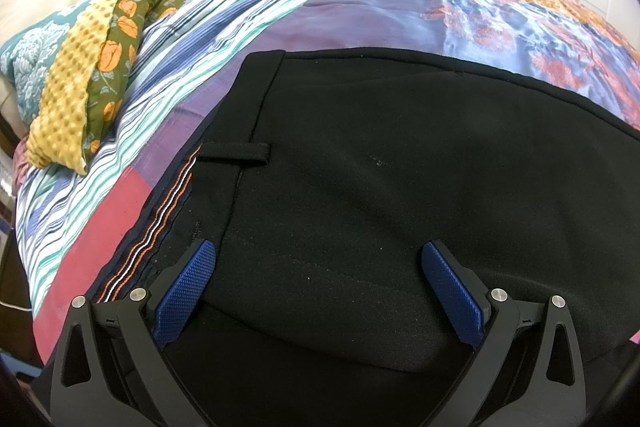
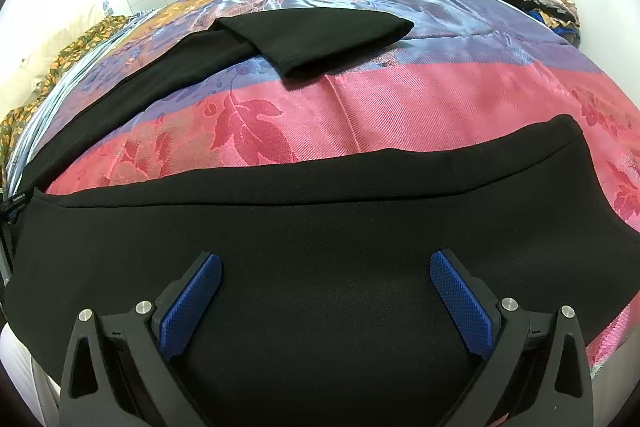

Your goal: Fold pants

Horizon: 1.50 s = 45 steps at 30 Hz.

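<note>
1. Left gripper [image 1: 318, 255] stood wide open, holding nothing; the pants [image 1: 360, 187] waistband lay just ahead and beneath it on the bedspread [image 1: 360, 7].
2. Right gripper [image 2: 325, 267] likewise gaped empty over the near leg [image 2: 320, 219]; the far leg [image 2: 312, 39] lay well beyond, hem doubled over.
3. Judged stage: pre-grasp; next, pinch near edges.
4. Count: one pair of pants, two legs, two grippers.

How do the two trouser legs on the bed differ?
The near leg lies flat and straight under the right gripper; the far leg has its end folded back over itself. The near leg rests on the pink band of the bedspread; the far leg lies across the blue and orange part. Both are plain black.
</note>
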{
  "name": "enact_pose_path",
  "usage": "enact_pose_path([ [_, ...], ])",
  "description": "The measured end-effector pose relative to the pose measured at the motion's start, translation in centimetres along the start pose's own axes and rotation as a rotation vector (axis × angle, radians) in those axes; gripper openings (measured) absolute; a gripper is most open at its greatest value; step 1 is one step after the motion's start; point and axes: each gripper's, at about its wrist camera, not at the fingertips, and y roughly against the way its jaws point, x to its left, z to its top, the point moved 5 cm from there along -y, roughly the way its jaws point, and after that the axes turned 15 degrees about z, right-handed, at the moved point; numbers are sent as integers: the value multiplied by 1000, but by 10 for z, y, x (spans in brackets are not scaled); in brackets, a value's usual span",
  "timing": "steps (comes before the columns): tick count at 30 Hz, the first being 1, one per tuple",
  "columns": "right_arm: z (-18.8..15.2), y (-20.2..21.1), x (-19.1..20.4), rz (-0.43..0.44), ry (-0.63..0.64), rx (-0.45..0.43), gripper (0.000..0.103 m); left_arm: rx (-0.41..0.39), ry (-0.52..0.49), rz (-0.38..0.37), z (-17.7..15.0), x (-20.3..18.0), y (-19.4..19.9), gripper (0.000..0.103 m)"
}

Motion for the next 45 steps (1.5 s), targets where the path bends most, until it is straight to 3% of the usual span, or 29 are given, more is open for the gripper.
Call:
enact_pose_path([
  [18, 0, 3, 0, -10, 5, 3, 103, 1, 0, 0, 1, 0, 0, 103],
  [21, 7, 20, 3, 5, -19, 14, 102, 1, -1, 0, 1, 0, 0, 103],
  [22, 11, 30, 6, 45, -45, -7, 102, 1, -1, 0, 1, 0, 0, 103],
  [24, 24, 49, 14, 189, -129, -78, 102, 1, -1, 0, 1, 0, 0, 103],
  [26, 42, 53, 21, 422, -281, -136, 102, 1, -1, 0, 1, 0, 0, 103],
  [27, 52, 46, 23, 554, -375, -150, 102, 1, -1, 1, 1, 0, 0, 103],
  [29, 67, 23, 22, 688, -534, -160, 102, 1, -1, 1, 1, 0, 0, 103],
  [31, 81, -6, 21, 735, -627, -148, 102, 1, -1, 1, 1, 0, 0, 103],
  [33, 95, -37, 12, 693, -699, -160, 97, 1, -1, 1, 1, 0, 0, 103],
  [38, 117, -72, -45, 581, -1004, -373, 94, 1, -1, 1, 1, 0, 0, 103],
  [40, 123, -76, -55, 537, -1046, -398, 81, 1, -1, 1, 1, 0, 0, 103],
  [41, 127, -80, -56, 498, -1034, -369, 62, 1, -1, 1, 1, 0, 0, 103],
  [42, 129, -84, -55, 461, -1008, -327, 32, 1, -1, 0, 1, 0, 0, 103],
  [43, 131, -87, -53, 404, -966, -275, 16, 1, -1, 0, 1, 0, 0, 103],
  [45, 139, -74, -50, 357, -873, -269, 6, 2, -1, 0, 1, 0, 0, 103],
])
